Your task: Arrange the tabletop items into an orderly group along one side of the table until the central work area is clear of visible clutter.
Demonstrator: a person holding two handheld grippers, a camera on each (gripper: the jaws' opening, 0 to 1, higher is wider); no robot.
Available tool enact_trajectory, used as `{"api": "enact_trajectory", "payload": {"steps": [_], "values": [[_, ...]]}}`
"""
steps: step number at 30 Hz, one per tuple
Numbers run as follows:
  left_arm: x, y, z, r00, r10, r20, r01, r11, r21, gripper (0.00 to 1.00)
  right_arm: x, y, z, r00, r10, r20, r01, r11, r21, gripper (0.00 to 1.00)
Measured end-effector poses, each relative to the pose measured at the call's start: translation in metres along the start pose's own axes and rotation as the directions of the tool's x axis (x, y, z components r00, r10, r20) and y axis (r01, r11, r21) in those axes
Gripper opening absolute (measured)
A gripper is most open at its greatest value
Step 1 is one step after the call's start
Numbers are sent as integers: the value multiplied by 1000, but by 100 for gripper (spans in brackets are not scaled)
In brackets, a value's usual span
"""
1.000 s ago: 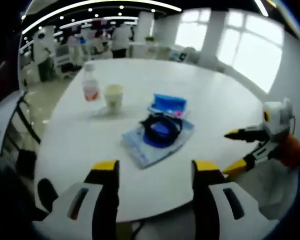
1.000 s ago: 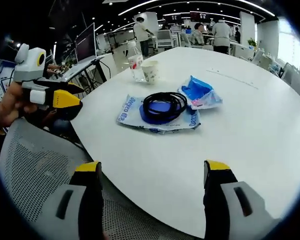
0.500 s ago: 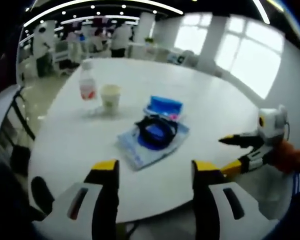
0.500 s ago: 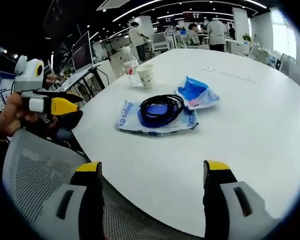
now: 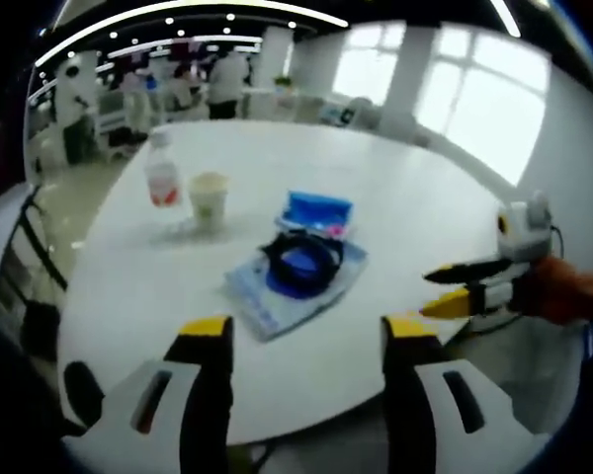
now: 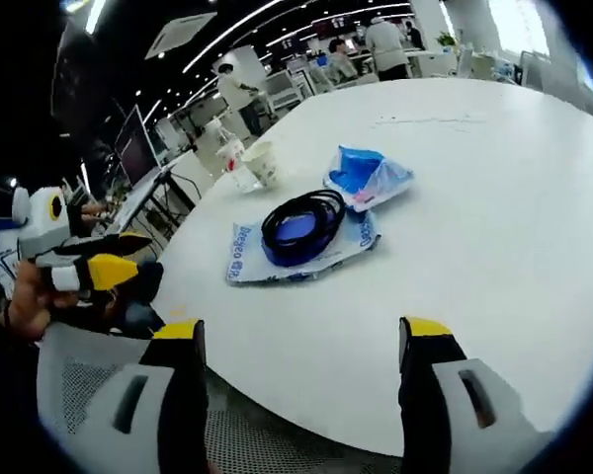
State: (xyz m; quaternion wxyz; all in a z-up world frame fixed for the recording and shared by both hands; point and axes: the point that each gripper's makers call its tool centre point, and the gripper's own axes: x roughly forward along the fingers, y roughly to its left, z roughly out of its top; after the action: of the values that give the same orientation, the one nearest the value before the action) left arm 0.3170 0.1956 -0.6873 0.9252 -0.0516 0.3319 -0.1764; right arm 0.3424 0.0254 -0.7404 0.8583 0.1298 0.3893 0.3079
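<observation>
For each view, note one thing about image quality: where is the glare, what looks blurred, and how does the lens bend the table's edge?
Left gripper view: bright windows wash out the upper right, and the whole frame is soft, so the bottle and paper cup lack detail. Right gripper view: sharper, with the coiled black cable crisp, ceiling lights streaking, and the white table edge bowed by the fisheye.

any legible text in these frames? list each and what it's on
None fully legible.
Flat packet under the black cable: blue lettering along its left edge, too blurred to read.
Bottle: red label, unreadable.
Paper cup: print too small to read.
</observation>
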Motion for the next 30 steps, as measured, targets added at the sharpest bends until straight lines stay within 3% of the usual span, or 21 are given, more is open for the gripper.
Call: {"api": "enact_trajectory", "payload": {"steps": [3, 9, 11, 14, 18, 24, 28, 30], "values": [[0, 1, 0, 1000, 4, 2, -4, 1000, -7, 57, 3, -2, 15, 999, 16, 35, -17, 999, 38, 74], [-7, 10, 6, 998, 48, 40, -47, 999, -26, 57, 20, -29, 49, 1000, -12, 28, 12, 1000, -15, 71], [-9, 16, 7, 996, 80, 49, -79, 997, -26, 57, 30, -45, 63, 999, -25, 23, 25, 1000, 12, 71], [-9, 17, 3, 996, 80, 36, -79, 996, -49, 57, 43, -64, 83, 998, -51, 41, 50, 998, 42, 70], [-11, 24, 2, 993, 114, 33, -112, 991, -70, 57, 67, -69, 101, 996, -60, 67, 53, 993, 109, 64], [-12, 26, 1, 990, 136, 29, -133, 988, -74, 56, 98, -66, 96, 995, -91, 48, 76, 965, 252, 64], [-12, 25, -1, 988, 152, 11, -152, 987, -43, 56, 108, -75, 94, 986, -165, 27, 153, 955, 256, 60], [-12, 25, -1, 988, 155, 8, -155, 987, -31, 56, 111, -79, 97, 979, -200, 49, 180, 948, 263, 56]]}}
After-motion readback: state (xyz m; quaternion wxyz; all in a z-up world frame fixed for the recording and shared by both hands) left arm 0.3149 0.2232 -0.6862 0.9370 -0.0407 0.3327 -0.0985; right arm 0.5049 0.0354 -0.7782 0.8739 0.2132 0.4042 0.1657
